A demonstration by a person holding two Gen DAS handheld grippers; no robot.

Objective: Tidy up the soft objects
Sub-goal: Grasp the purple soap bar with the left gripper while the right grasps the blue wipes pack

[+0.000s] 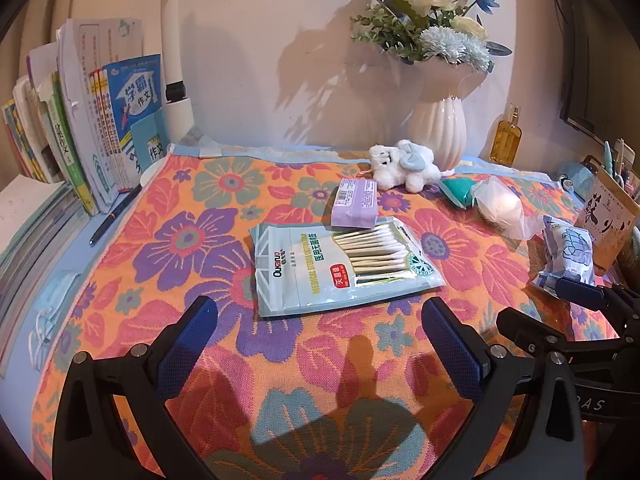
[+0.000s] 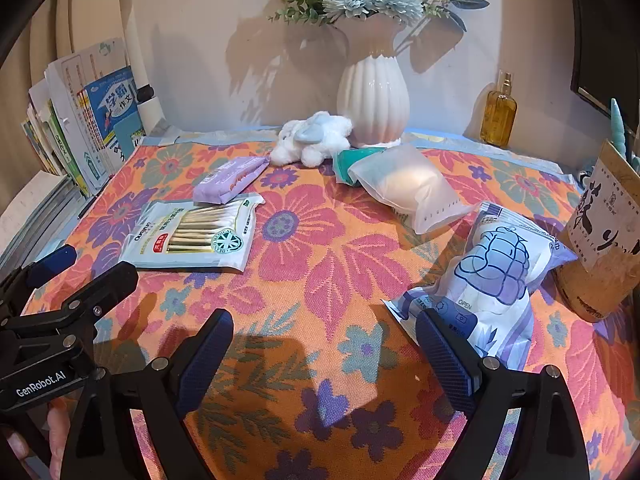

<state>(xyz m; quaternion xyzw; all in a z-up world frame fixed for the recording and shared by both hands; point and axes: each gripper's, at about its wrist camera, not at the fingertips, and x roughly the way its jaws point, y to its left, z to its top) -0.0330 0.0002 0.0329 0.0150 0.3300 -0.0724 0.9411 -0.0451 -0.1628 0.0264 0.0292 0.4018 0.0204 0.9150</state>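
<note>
Left wrist view: left tool point(image 1: 320, 336) held apart and empty above the desk point(image 1: 120, 280). Swab pouch point(image 1: 344, 264) at 12 o'clock, judged light and slippery; best pinched at an edge. Purple tissue pack point(image 1: 355, 203) behind it, touching. Plush toy point(image 1: 404, 164) at 1 o'clock beside the vase point(image 1: 438, 130), which holds flowers.

Right wrist view: right tool point(image 2: 324, 344) apart, empty. Blue wipes pack point(image 2: 496, 280) at 2 o'clock, judged squashy; a mid-body grip suits. Clear bag point(image 2: 412, 188) holds something pale, unidentified.
</note>
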